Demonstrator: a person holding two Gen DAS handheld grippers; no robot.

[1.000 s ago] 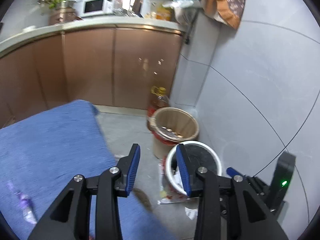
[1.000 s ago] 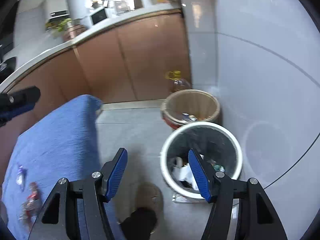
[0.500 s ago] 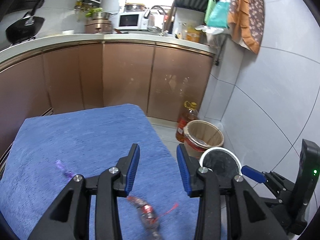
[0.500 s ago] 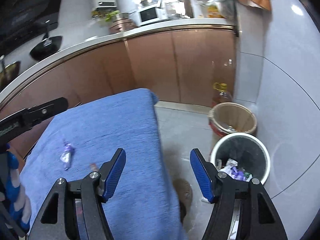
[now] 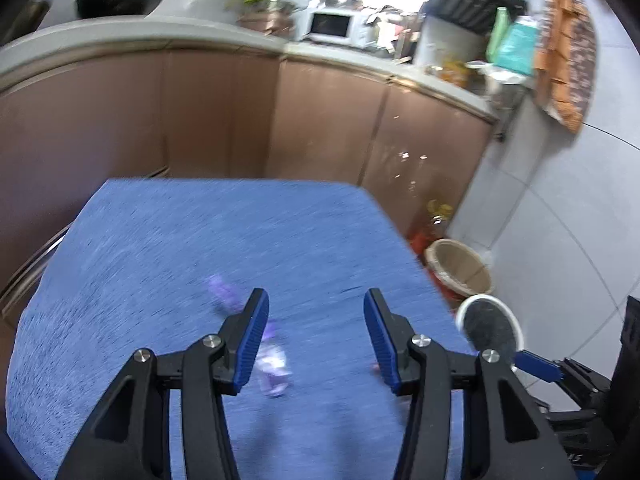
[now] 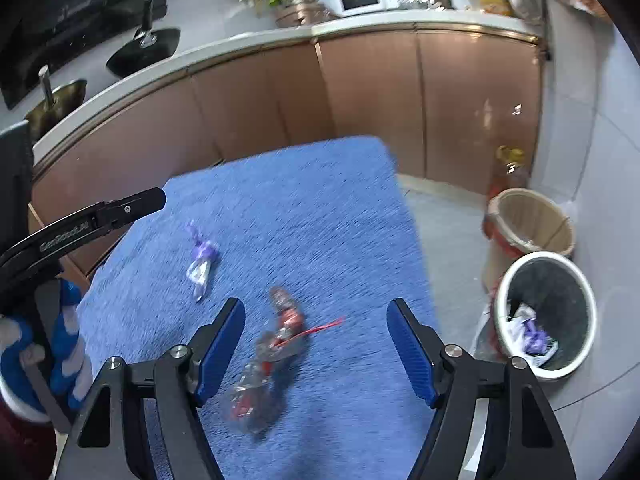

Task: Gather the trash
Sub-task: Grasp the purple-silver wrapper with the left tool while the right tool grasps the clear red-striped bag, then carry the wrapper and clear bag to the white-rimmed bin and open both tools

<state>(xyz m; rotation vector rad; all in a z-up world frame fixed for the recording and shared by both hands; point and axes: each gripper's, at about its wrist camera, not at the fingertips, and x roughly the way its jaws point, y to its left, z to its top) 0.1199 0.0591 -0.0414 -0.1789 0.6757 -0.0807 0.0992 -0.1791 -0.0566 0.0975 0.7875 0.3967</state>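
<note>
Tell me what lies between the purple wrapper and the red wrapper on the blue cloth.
Nothing: in the right wrist view, only bare blue cloth separates the purple wrapper from the red wrapper. They lie apart, not touching.

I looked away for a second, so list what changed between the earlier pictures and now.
Both views swung from the white-rimmed bin on the floor to the blue cloth. The left gripper and right gripper are empty and their jaws are opening, wider than before. The purple wrapper and red wrapper stayed on the cloth; the bins stayed by the wall.
</note>
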